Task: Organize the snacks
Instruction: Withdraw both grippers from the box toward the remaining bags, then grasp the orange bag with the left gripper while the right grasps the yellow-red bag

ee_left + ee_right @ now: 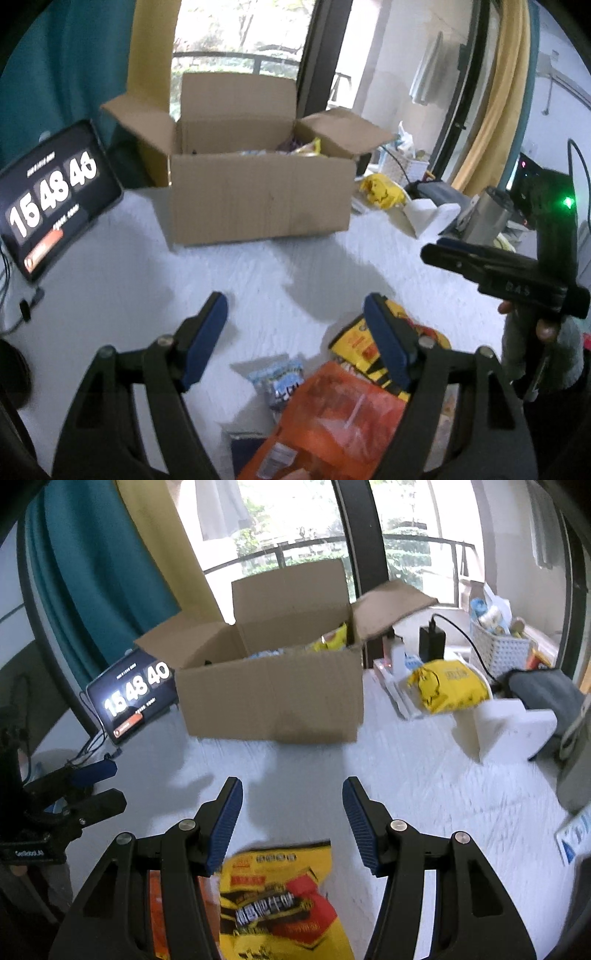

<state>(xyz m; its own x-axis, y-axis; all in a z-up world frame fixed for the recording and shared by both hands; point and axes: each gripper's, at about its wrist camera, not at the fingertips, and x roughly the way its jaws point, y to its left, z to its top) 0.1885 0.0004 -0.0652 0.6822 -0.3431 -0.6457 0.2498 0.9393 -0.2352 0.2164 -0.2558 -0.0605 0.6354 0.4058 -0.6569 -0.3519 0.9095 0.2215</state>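
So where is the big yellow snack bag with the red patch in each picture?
Left wrist view: the yellow crinkly snack bag with the red patch lies low and right of centre, partly behind the right blue finger and above an orange bag.
Right wrist view: it lies bottom centre, below the gap between the two fingers.
Shared landmark: the open brown cardboard box, upper middle in both.

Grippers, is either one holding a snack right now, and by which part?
Nothing is held. The left gripper and right gripper both stand open above the orange packet and yellow packet.
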